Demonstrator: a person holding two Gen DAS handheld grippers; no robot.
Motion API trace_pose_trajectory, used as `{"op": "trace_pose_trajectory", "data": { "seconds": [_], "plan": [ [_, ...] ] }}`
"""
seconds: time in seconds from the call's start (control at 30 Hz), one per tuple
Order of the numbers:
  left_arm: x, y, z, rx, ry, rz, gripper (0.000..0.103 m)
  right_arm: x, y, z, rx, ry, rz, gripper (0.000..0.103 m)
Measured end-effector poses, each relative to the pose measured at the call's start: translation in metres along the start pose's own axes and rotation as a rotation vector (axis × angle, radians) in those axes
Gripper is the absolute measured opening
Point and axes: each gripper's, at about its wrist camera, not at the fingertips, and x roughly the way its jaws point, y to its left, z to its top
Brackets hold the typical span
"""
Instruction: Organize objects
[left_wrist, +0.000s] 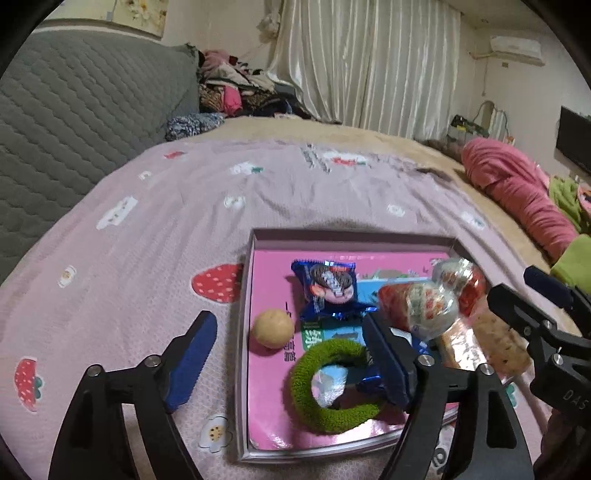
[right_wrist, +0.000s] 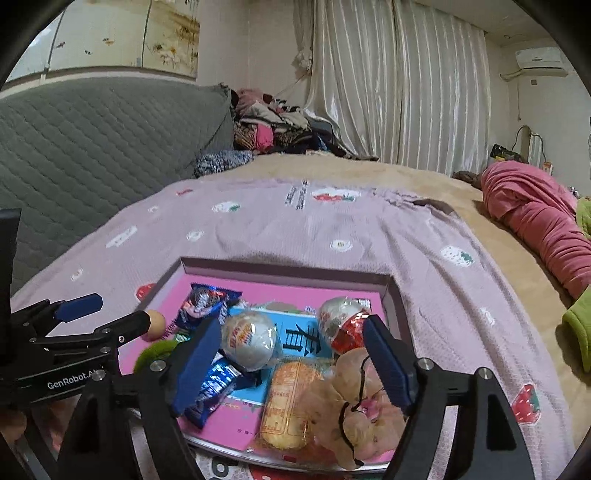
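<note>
Tray (right_wrist: 392, 295) – two egg capsules (right_wrist: 249, 345), two blue packets (right_wrist: 207, 301), one ball (left_wrist: 272, 328).

I am looking across a bed (right_wrist: 332, 173) spread with a pale lilac blanket (left_wrist: 229, 221) printed with strawberries and small flowers, over a tan cover beneath, with a quilted grey headboard (left_wrist: 74, 122) rising on the left under a floral wall panel (right_wrist: 122, 33). Behind it a heap of clothes (right_wrist: 273, 125) sits against long, glossy cream curtains (right_wrist: 402, 81) that are drawn shut, and the light is dim and even. On the right I see a white air conditioner (left_wrist: 515, 46) high on the pale wall, a dark screen (left_wrist: 574, 138) below it, and a rolled pink blanket (right_wrist: 543, 218) beside green fabric (left_wrist: 565, 199) at the bed's edge.
</note>
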Motion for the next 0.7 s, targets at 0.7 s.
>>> {"op": "trace_pose_trajectory", "data": {
  "seconds": [0.7],
  "plan": [
    [-0.081, -0.007, -0.024, 0.004, -0.056, 0.019, 0.089, -0.074, -0.003, -0.015, 0.02, -0.012, -0.036, 0.1]
  ]
}}
